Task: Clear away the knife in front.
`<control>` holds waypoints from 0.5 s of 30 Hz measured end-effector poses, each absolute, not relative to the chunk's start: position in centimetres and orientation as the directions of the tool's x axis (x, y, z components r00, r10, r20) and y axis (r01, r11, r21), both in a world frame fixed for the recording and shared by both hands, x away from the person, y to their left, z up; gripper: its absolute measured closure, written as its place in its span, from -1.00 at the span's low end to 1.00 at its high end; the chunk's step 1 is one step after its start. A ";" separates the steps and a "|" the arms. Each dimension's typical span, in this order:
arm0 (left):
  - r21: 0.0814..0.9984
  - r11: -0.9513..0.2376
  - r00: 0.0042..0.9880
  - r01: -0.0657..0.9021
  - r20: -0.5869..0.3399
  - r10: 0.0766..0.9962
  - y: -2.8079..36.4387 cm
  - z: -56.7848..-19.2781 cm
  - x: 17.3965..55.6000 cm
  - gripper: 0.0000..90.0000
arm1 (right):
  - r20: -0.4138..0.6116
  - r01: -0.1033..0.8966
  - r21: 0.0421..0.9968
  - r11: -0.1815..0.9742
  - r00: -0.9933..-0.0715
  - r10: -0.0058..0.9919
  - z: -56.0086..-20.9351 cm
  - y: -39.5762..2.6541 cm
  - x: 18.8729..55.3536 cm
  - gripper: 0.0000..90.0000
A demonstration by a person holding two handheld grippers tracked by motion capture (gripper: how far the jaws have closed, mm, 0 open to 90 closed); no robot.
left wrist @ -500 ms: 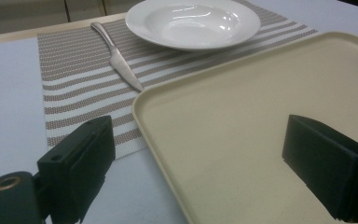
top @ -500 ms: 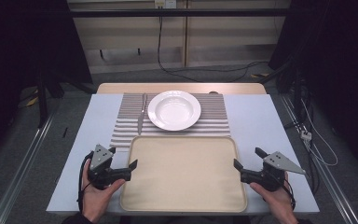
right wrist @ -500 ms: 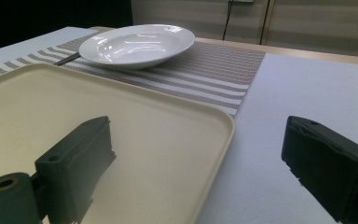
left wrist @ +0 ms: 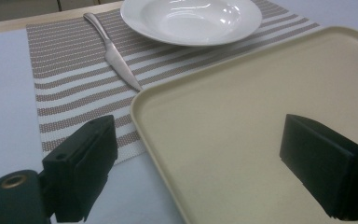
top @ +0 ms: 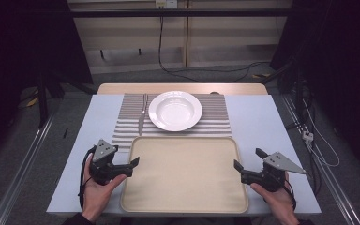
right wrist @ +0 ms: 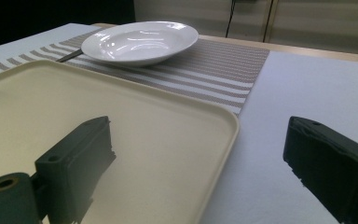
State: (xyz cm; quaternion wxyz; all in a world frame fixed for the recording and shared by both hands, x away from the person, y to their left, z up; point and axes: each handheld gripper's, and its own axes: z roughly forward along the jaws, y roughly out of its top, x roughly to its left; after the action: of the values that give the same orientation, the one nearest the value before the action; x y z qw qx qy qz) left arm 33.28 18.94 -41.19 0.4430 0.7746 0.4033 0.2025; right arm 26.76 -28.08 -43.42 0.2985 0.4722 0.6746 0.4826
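**Op:** While I hold both hands low at the near edge, here's my left gripper (top: 122, 167), jaws spread wide with nothing between them, straddling the left rim of the big cream plastic tray with rounded corners (top: 185, 201). One jaw is over the pale blue tabletop (top: 75, 187), the other over the tray's floor.

**Spotter:** And where's the tray sitting?

**Op:** Flat on the table, right in front of me, its far edge overlapping the brown-and-white striped woven placemat (top: 218, 112). Left to right on that mat: a steel table knife (top: 142, 116), its tip just at the tray's far-left corner, then a white glazed deep plate (top: 175, 110), close behind the tray but apart from it.

**Spotter:** How do you reckon it'll handle?

**Op:** I'd judge it light and stiff, but broad, so one-sided lifting would tip it. The surface looks smooth, likely slippery under the pads. It's bare, so nothing to spill. The raised rim is the only purchase: I'd pinch it mid-side, left and right together, one jaw under the lip, one inside.

**Spotter:** Right side?

**Op:** My right gripper (top: 249, 165) mirrors the left: jaws wide apart and empty, at the tray's right rim, one jaw over the tray in the right gripper view (right wrist: 121, 154), the other over the table.
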 end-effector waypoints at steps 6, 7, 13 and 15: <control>0.837 -0.284 0.565 0.469 -0.037 0.824 18.8 -40.8 34.4 -0.75 | 0.054 0.355 0.930 0.092 -0.381 0.923 -43.5 -28.0 26.9 -0.84; 0.830 -0.281 0.566 0.482 -0.051 0.823 18.8 -40.6 35.0 -0.74 | 0.055 0.354 0.930 0.092 -0.384 0.922 -43.5 -27.9 26.9 -0.84; 0.821 -0.285 0.556 0.494 -0.047 0.830 18.7 -40.2 36.3 -0.76 | 0.053 0.358 0.928 0.099 -0.390 0.919 -43.5 -27.8 27.1 -0.84; 0.818 -0.271 0.562 0.507 -0.076 0.823 18.8 -40.1 36.8 -0.76 | 0.053 0.359 0.928 0.099 -0.390 0.919 -43.5 -27.8 27.1 -0.84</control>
State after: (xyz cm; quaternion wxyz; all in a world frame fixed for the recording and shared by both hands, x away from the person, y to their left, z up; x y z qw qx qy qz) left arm 36.82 18.81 -40.07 0.4249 0.7750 0.4291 0.1862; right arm 27.12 -27.84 -43.55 0.2913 0.4690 0.6815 0.4803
